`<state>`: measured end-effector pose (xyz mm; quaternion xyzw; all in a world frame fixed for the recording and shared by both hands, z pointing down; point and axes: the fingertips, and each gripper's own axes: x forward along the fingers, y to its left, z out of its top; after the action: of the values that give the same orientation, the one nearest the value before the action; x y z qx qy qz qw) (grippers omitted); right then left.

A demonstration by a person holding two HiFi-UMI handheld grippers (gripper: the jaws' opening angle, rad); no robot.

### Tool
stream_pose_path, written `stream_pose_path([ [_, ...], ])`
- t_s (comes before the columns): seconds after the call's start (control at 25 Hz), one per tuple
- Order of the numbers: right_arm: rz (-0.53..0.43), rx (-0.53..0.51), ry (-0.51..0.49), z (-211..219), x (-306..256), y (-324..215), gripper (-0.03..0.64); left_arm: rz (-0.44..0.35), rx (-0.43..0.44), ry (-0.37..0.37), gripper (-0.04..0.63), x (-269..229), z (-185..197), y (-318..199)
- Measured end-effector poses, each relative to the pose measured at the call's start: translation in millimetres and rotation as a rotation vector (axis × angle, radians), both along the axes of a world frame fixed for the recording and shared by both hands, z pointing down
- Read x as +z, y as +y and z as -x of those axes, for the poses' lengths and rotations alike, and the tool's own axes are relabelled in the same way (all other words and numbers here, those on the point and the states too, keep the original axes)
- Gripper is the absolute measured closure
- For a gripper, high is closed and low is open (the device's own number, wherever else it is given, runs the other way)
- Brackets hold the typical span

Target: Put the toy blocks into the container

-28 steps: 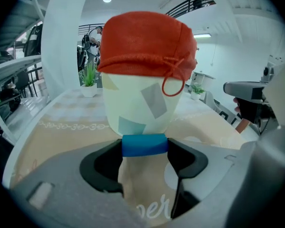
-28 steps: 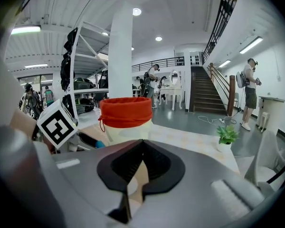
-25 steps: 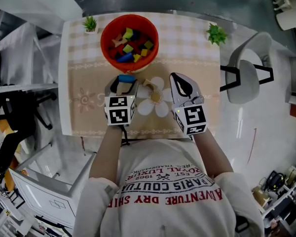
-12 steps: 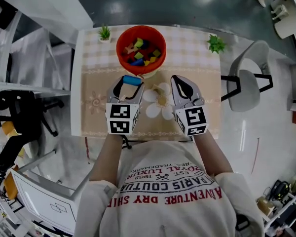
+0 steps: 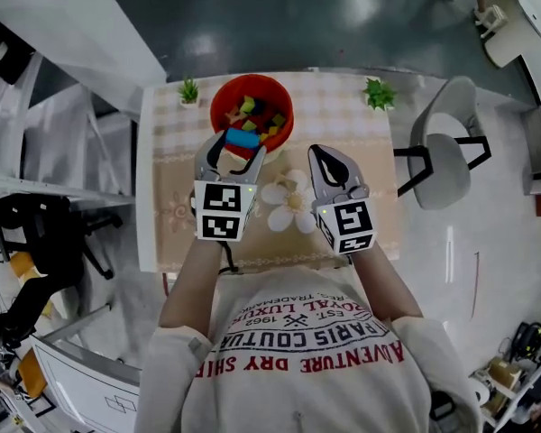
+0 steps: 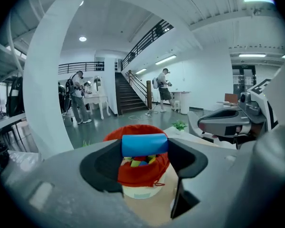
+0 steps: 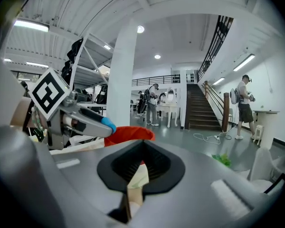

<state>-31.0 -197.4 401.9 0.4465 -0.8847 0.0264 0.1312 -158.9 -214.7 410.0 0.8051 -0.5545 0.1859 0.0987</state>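
Observation:
The red bucket (image 5: 218, 106) stands at the far middle of the table, with several coloured blocks inside. My left gripper (image 5: 242, 142) is shut on a blue block (image 5: 243, 140), held crosswise between its fingertips above the bucket's near rim. In the left gripper view the blue block (image 6: 144, 144) hangs just before the bucket's (image 6: 141, 172) mouth. My right gripper (image 5: 328, 152) is shut with nothing in it, to the right of the bucket over the cloth. The right gripper view shows the bucket (image 7: 129, 133) ahead and the left gripper (image 7: 80, 120) at left.
Two small green plants (image 5: 189, 89) (image 5: 375, 93) stand at the table's far corners. A white flower-shaped mat (image 5: 288, 202) lies on the checked cloth between my grippers. A white chair (image 5: 442, 147) is at the table's right. People stand far off by the stairs (image 6: 164, 87).
Both grippers have risen. The left one carried the blue block forward from above the cloth to the bucket's near rim. The right one stays shut and empty.

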Motion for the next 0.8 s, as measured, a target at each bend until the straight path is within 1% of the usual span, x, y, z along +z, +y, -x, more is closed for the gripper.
stream_pose_path([
  [0.16,-0.004,0.037,-0.001,-7,-2,-6,0.615,0.003,0.057,-0.042,0.287,-2,-8,-27],
  [0.36,0.013,0.080,0.005,-16,3,-15,0.615,0.055,0.103,-0.037,0.287,9,-19,-53],
  [0.48,0.030,0.087,0.011,-19,8,-20,0.615,0.089,0.117,-0.053,0.287,12,-24,-64],
  [0.64,0.048,0.100,0.013,-23,13,-26,0.615,0.158,0.133,-0.102,0.287,26,-31,-77],
  [0.72,0.051,0.096,0.014,-22,15,-26,0.615,0.157,0.120,-0.087,0.284,24,-31,-79],
  [0.8,0.049,0.088,0.017,-20,14,-26,0.615,0.132,0.103,-0.046,0.206,17,-30,-79],
])
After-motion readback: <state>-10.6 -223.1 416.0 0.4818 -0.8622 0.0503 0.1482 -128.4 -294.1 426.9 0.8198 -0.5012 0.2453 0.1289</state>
